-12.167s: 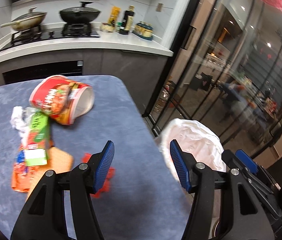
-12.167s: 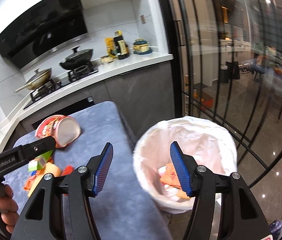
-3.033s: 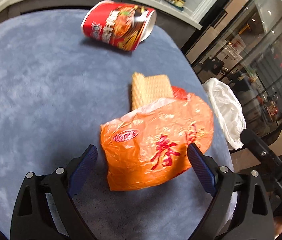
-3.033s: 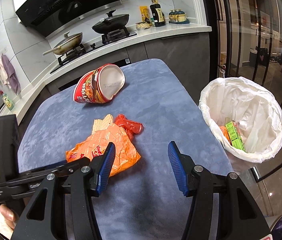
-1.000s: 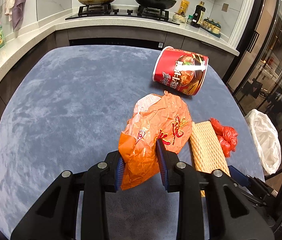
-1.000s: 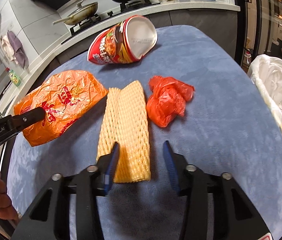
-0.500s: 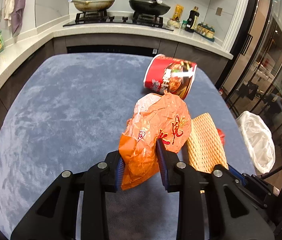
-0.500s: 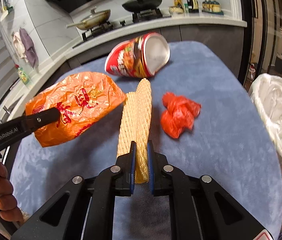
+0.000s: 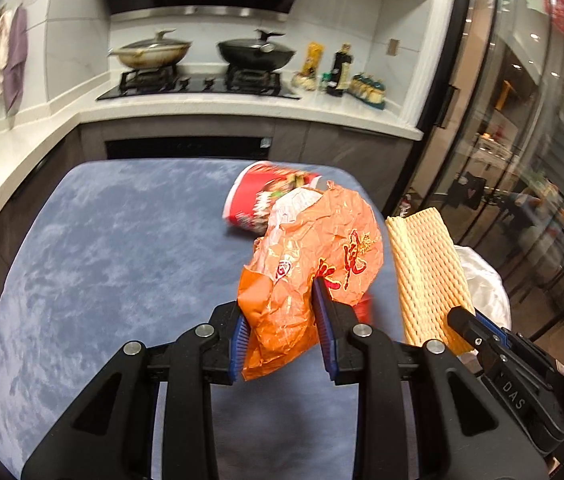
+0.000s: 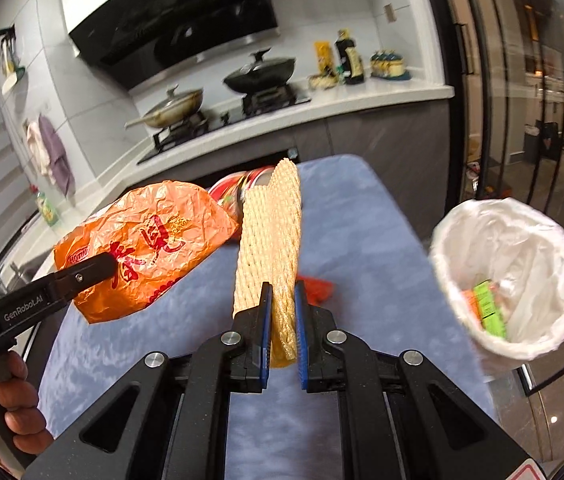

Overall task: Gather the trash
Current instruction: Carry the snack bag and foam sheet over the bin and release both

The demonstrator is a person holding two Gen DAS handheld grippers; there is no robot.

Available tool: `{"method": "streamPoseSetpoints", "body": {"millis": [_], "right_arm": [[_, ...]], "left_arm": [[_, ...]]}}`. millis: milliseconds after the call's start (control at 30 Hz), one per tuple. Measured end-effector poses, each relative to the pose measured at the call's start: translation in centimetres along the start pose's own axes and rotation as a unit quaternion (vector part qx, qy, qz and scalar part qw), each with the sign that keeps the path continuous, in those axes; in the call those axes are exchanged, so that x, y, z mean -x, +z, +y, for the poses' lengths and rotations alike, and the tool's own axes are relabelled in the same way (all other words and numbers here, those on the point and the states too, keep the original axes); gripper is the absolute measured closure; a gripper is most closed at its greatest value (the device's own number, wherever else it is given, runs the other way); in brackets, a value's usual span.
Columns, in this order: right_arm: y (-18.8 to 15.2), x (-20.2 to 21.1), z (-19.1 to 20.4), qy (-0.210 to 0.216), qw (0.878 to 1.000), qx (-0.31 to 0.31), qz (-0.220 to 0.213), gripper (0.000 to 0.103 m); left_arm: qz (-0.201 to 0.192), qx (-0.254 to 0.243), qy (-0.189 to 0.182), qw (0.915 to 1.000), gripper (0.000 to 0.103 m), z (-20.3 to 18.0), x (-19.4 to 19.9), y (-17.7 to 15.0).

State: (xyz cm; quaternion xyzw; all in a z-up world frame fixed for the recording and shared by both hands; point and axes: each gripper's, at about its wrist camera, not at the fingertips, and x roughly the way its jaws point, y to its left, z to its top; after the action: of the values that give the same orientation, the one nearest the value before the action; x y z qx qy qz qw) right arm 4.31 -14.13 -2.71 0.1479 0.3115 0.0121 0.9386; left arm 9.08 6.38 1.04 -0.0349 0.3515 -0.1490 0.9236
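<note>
Both grippers have come up off the table since 0.5 s ago, load w/ them; views now tilt toward the stove, and the bin has swung into full view of the right cam.

Left gripper [image 9: 282,312]: raised over the table [image 9: 114,240], level, pointing toward the counter. Jaws narrow, clamped on the lower end of the orange bag [image 9: 313,264]; bag stands up and out from the pads, clear of the cloth. In the right view the left hand [image 10: 14,408] grips its handle, low at the left edge.

Right gripper [image 10: 282,320]: also lifted, just right of the left one. Jaws nearly closed, pinching the foam net [image 10: 270,236] at its near end; net sticks up and fwd from the pads, off the table.

Beyond both: noodle cup [image 9: 258,200] on its side, straight ahead past the bag, partly hidden. Red bag [image 10: 317,286] on the table just past the right fingers, mostly behind the net.

Bin [image 10: 513,280] w/ white liner: right of the right gripper, off the table edge, lower down; green & orange wrappers inside.
</note>
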Motion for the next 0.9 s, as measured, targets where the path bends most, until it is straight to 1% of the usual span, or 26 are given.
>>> {"method": "streamPoseSetpoints", "body": {"millis": [167,333,533,700,900], "right_arm": [[1.1,2.3,-2.7,-0.021,0.999,-0.015,-0.026,0.093],[1.5,4.5,-6.4,-0.048,0.997,-0.037,-0.049,0.093],[1.4,6.6,-11.4,-0.089,0.992,-0.068,-0.066,0.093],[1.2,7.7,-15.1,-0.118,0.987,-0.089,-0.069,0.093],[0.8,7.3,-19.0,-0.147,0.982,-0.109,-0.053,0.093]], "left_arm": [[-0.01,-0.029,-0.027,0.9992,0.075,-3.9,0.3,0.8],[-0.006,-0.054,-0.057,0.9969,0.075,-7.9,-0.4,1.2],[0.0,-0.1,-0.093,0.9906,0.075,-14.0,-1.8,1.1],[0.007,-0.131,-0.113,0.9849,0.074,-18.1,-3.1,0.7],[0.032,-0.157,-0.125,0.9791,0.074,-22.4,-5.8,-0.2]]}}
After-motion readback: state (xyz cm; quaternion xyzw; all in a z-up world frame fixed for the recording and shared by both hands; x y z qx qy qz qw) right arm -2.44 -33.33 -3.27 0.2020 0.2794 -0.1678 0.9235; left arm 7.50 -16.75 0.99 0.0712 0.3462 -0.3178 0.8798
